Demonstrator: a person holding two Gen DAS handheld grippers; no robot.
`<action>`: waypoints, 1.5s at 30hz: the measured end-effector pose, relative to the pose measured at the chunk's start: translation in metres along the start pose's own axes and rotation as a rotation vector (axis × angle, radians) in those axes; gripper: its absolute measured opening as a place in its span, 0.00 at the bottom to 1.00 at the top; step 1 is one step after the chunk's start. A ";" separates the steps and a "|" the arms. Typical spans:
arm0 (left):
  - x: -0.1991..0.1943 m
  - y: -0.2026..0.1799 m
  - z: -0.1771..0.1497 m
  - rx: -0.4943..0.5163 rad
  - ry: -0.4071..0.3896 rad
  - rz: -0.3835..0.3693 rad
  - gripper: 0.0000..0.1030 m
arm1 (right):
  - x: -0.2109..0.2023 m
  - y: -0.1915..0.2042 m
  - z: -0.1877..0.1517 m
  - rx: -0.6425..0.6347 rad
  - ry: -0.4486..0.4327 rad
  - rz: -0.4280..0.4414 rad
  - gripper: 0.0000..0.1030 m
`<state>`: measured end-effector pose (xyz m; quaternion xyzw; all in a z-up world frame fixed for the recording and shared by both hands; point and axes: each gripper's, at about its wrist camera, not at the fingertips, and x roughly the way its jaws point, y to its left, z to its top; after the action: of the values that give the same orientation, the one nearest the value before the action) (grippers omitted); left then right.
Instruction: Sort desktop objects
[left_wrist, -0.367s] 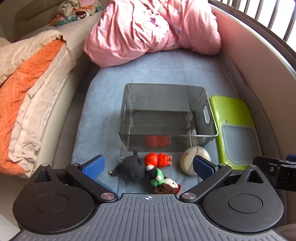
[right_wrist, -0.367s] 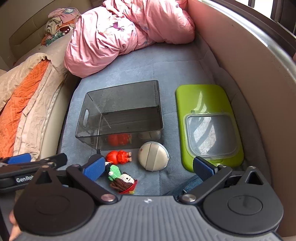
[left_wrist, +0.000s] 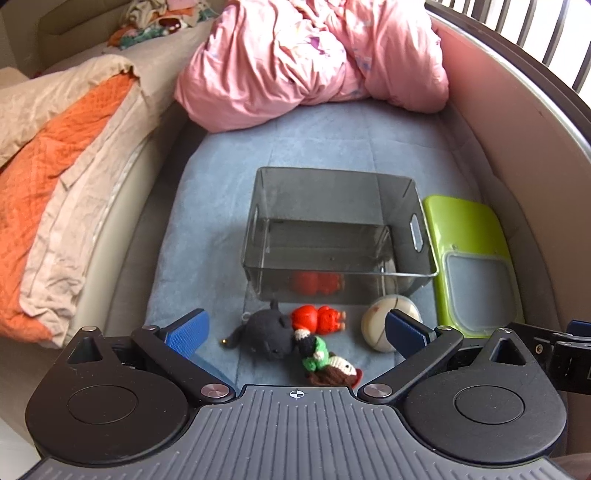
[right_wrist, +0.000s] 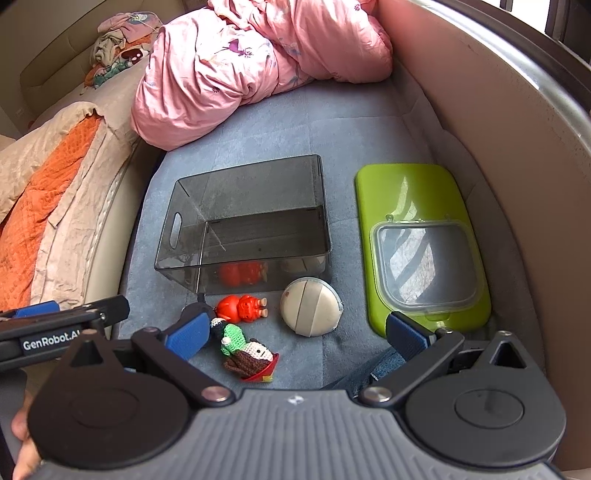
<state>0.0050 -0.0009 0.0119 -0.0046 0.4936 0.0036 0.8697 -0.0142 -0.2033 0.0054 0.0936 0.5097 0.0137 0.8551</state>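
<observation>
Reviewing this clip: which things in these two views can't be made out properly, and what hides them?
- Grey plush toy: in the right wrist view, mostly hidden behind that gripper's left finger.
- Round pouch: in the left wrist view, its right side is covered by the left gripper's finger.
- Green lid: its near edge is hidden by gripper fingers in both views.
- Clothes pile: too small and distorted to identify, both views.

Smoky grey bin (left_wrist: 334, 206), lime-green lid (right_wrist: 406, 199), red figurine (left_wrist: 318, 319) — pink duvet (left_wrist: 310, 59), perhaps faintly floral.
</observation>
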 end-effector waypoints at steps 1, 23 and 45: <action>-0.001 0.000 0.001 -0.001 0.001 0.000 1.00 | 0.000 0.000 -0.001 0.002 -0.003 0.001 1.00; 0.004 -0.026 -0.001 0.035 0.015 0.017 1.00 | -0.001 0.000 0.001 0.009 0.015 0.020 1.00; 0.007 -0.014 -0.006 0.052 0.037 -0.001 1.00 | 0.005 -0.005 -0.005 0.011 0.031 0.027 1.00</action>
<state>0.0034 -0.0146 0.0024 0.0177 0.5094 -0.0097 0.8603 -0.0162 -0.2068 -0.0018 0.1051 0.5217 0.0237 0.8463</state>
